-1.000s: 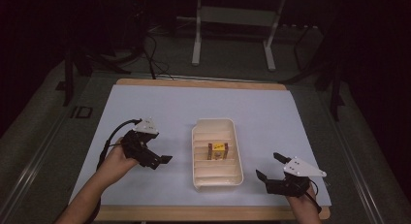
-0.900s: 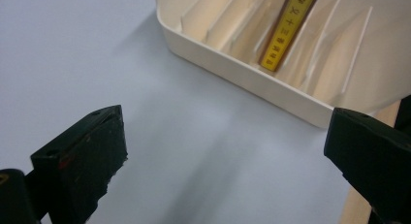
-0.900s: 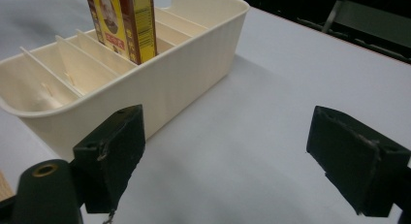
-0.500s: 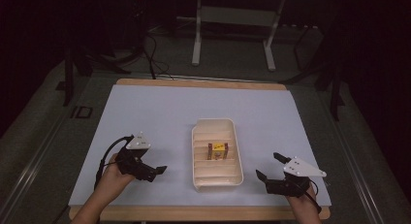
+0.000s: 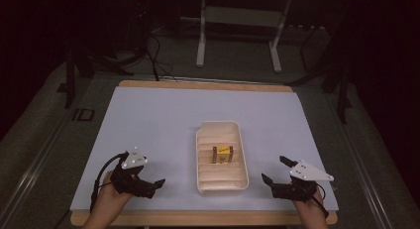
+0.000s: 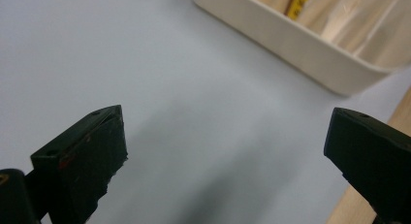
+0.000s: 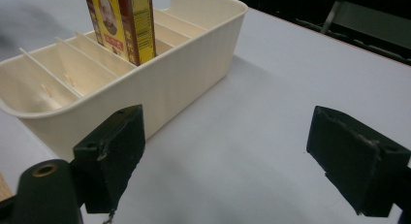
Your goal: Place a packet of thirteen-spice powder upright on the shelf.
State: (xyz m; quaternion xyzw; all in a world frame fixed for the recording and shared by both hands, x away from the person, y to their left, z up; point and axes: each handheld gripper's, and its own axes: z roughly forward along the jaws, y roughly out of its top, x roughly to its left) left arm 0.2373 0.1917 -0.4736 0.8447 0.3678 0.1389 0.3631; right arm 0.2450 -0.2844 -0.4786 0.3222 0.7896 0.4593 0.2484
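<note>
A cream plastic tray (image 5: 242,182) with several slotted dividers sits in the middle of the white mat. A small yellow and brown box (image 5: 222,155) stands upright in one of its slots, and the right gripper view shows the box (image 7: 122,20) close up inside the tray (image 7: 194,64). My left gripper (image 5: 157,184) rests low near the front left edge, open and holding nothing, its jaws pointing toward the tray (image 6: 310,54). My right gripper (image 5: 275,171) sits at the front right, open and holding nothing, a short way from the tray's near right corner.
The white mat (image 5: 163,120) covers a wooden table whose front edge (image 5: 198,218) runs just behind both hands. Dark floor, cables and a metal stand (image 5: 237,21) lie beyond the far edge.
My left gripper has drawn back toward the front edge and lower, away from the tray. The right gripper has stayed in place.
</note>
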